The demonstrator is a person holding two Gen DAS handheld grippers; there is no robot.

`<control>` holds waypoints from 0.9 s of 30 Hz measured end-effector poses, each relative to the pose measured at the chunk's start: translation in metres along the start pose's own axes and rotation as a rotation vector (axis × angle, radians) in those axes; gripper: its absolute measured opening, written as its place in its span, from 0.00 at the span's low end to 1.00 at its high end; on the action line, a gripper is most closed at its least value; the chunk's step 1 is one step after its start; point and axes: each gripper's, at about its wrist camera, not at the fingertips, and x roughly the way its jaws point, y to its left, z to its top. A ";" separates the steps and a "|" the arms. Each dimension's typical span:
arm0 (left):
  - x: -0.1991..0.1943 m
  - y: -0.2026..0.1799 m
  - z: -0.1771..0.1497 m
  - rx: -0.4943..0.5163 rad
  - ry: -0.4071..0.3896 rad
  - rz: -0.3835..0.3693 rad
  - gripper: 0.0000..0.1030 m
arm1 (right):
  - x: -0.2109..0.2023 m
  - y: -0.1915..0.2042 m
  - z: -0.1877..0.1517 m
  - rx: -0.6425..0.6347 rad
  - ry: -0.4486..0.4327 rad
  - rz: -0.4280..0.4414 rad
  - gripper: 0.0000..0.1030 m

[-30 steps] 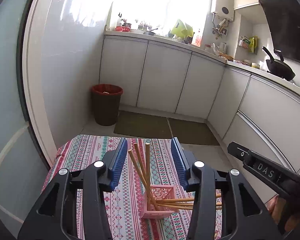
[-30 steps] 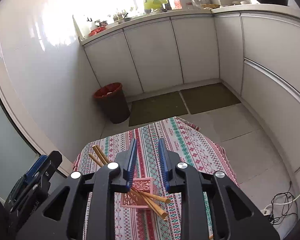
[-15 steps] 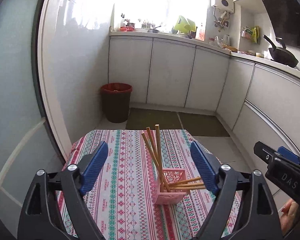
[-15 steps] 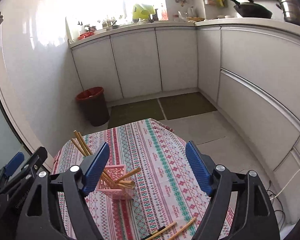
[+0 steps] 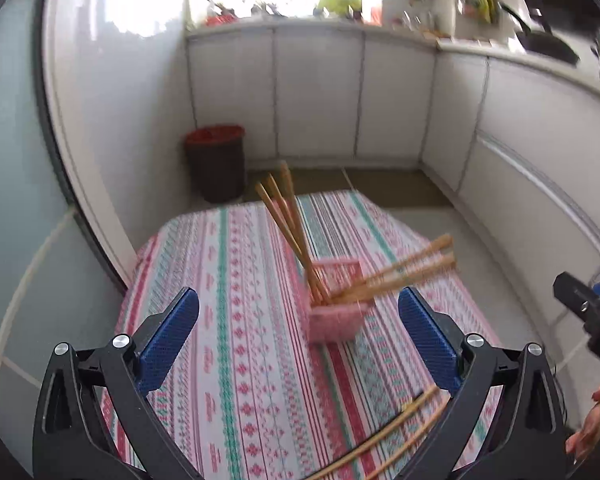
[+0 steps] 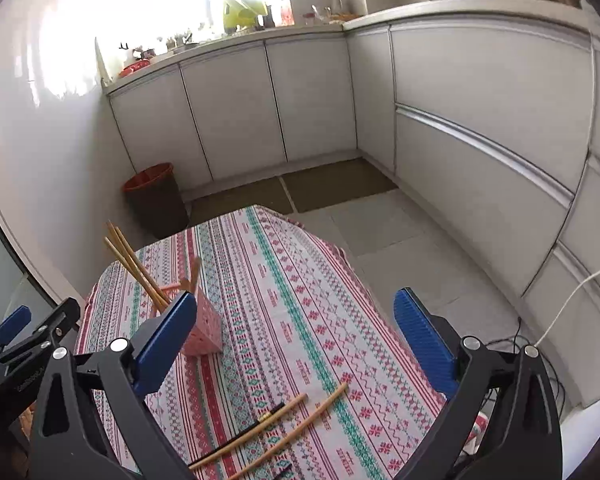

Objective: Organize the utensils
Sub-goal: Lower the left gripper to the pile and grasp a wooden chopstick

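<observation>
A pink slotted basket (image 5: 336, 312) stands on the table's patterned cloth (image 5: 228, 320). Wooden chopsticks (image 5: 288, 216) stick up out of it, and others (image 5: 404, 272) lean out to the right. My left gripper (image 5: 298, 298) hovers just short of the basket, jaws opening wide with nothing between them. Loose chopsticks (image 5: 380, 440) lie on the cloth near its right finger. In the right wrist view the basket (image 6: 204, 328) sits behind the left finger of my right gripper (image 6: 296, 300), whose jaws are also opening and empty. Two wooden chopsticks (image 6: 300, 428) and a black one (image 6: 240, 436) lie below it.
A dark bin with a red rim (image 6: 152, 196) stands on the floor beyond the table. White cabinets (image 6: 480, 120) line the back and right. A cable (image 6: 560, 308) trails on the tiles at right. A glass door (image 5: 16, 200) is on the left.
Both grippers' jaws have spread from narrow to wide. Both have pulled back and sunk, away from the basket. The right view has swung right, and the loose chopsticks have come into view.
</observation>
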 end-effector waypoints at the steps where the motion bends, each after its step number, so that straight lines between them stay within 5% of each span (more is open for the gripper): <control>1: 0.008 -0.006 -0.006 0.024 0.043 -0.019 0.93 | 0.002 -0.009 -0.006 0.023 0.025 0.005 0.93; 6: 0.045 -0.049 -0.040 0.175 0.233 -0.099 0.93 | 0.022 -0.062 -0.038 0.161 0.192 -0.003 0.93; 12: 0.078 -0.096 -0.073 0.295 0.349 -0.166 0.91 | 0.035 -0.103 -0.058 0.275 0.279 -0.021 0.93; 22: 0.137 -0.162 -0.092 0.489 0.530 -0.234 0.35 | 0.037 -0.132 -0.060 0.321 0.322 -0.041 0.93; 27: 0.154 -0.180 -0.095 0.543 0.572 -0.257 0.31 | 0.047 -0.135 -0.065 0.331 0.373 -0.032 0.93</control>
